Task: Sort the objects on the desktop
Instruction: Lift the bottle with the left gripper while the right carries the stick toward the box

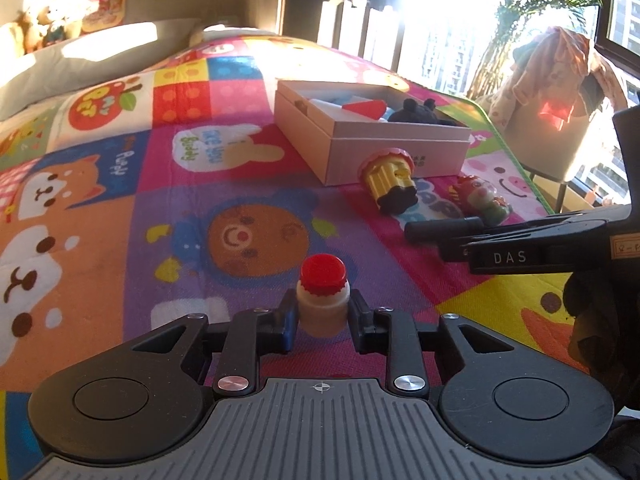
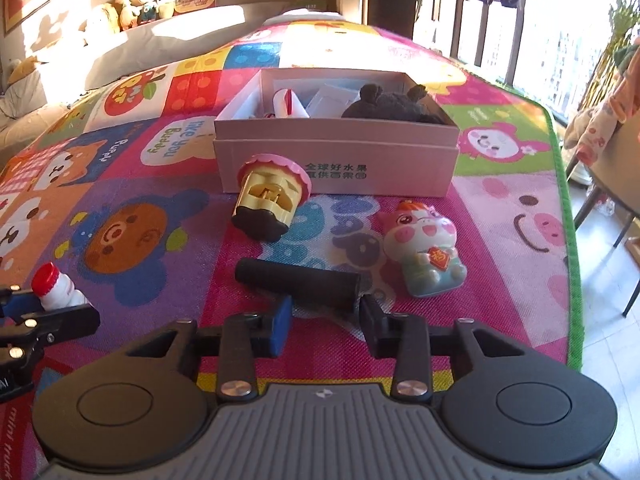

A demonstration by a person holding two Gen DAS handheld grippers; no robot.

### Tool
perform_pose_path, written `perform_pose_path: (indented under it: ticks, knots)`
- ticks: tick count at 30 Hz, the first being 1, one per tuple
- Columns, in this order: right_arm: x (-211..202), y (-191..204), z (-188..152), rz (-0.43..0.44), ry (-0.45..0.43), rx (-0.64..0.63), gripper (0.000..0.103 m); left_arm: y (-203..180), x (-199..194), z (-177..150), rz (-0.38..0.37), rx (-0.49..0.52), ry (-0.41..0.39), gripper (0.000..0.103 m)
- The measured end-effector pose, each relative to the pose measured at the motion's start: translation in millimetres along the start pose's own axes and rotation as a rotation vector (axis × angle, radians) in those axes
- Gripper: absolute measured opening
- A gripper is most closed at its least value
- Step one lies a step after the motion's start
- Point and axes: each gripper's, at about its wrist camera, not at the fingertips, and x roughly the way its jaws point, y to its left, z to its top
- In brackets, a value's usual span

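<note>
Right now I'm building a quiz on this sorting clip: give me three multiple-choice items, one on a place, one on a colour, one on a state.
1. Where does the cupcake toy lie?
A. inside the box
B. on the mat against the box's front
C. in the right gripper

2. What colour is the small bottle's cap?
A. red
B. green
C. black

3. How is the left gripper?
A. wide open over bare mat
B. out of view
C. fingers either side of the bottle

Answers:
1 B, it leans tipped on the mat before the pink box.
2 A, the cap shows red in both views.
3 C, the bottle stands between its fingers.
</note>
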Motion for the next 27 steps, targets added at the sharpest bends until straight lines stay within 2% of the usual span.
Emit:
perform_pose_path:
  ticks: [1, 2, 3, 6, 11, 12, 13, 14, 16, 20, 21, 22, 23, 27]
  knots:
    - [0, 1, 1, 0.003, 0.005, 0.008, 0.069, 0, 1, -1, 0.006, 0.0, 0.001, 0.029]
    - [-1, 3, 1, 0.0, -0.001, 0.023, 0.088, 0, 2, -2, 0.016, 0.006, -0.003, 0.029]
    - [-2, 7, 1, 0.0, -0.021, 0.035, 0.09, -1, 3, -2, 0.028, 0.015, -0.008, 0.029]
    - [1, 22, 2, -0.019, -0.032, 0.017, 0.09, 1, 8, -3, 0.049, 0.019, -0.008, 0.03]
    - [21, 28, 8, -0.059, -0.007, 0.074, 0.09, 3, 7, -5, 0.041, 0.014, -0.019, 0.033]
    - [23, 29, 8, -0.074, -0.018, 0.078, 0.09, 3, 7, -5, 0.041, 0.016, -0.021, 0.035]
    - [24, 29, 9, -0.08, -0.021, 0.082, 0.089, 4, 6, -5, 0.041, 0.016, -0.024, 0.042]
    - [24, 28, 9, -0.085, -0.026, 0.083, 0.085, 4, 6, -5, 0.04, 0.014, -0.028, 0.046]
    - [23, 26, 7, -0.088, -0.038, 0.066, 0.076, 4, 7, -5, 0.038, 0.011, -0.029, 0.046]
    - [18, 20, 4, -0.066, -0.033, 0.046, 0.076, 3, 8, -4, 0.041, 0.029, -0.027, 0.043]
    - [15, 17, 4, -0.056, -0.03, 0.039, 0.076, 2, 9, -4, 0.042, 0.04, -0.026, 0.039]
    - [13, 14, 3, -0.044, -0.026, 0.033, 0.076, 1, 9, -3, 0.041, 0.054, -0.021, 0.031]
    - [10, 10, 2, -0.024, -0.021, 0.02, 0.076, -1, 9, -3, 0.039, 0.071, -0.015, 0.029]
    - [-8, -10, 1, -0.004, -0.04, -0.03, 0.076, -9, 6, 8, -0.003, 0.124, -0.019, 0.029]
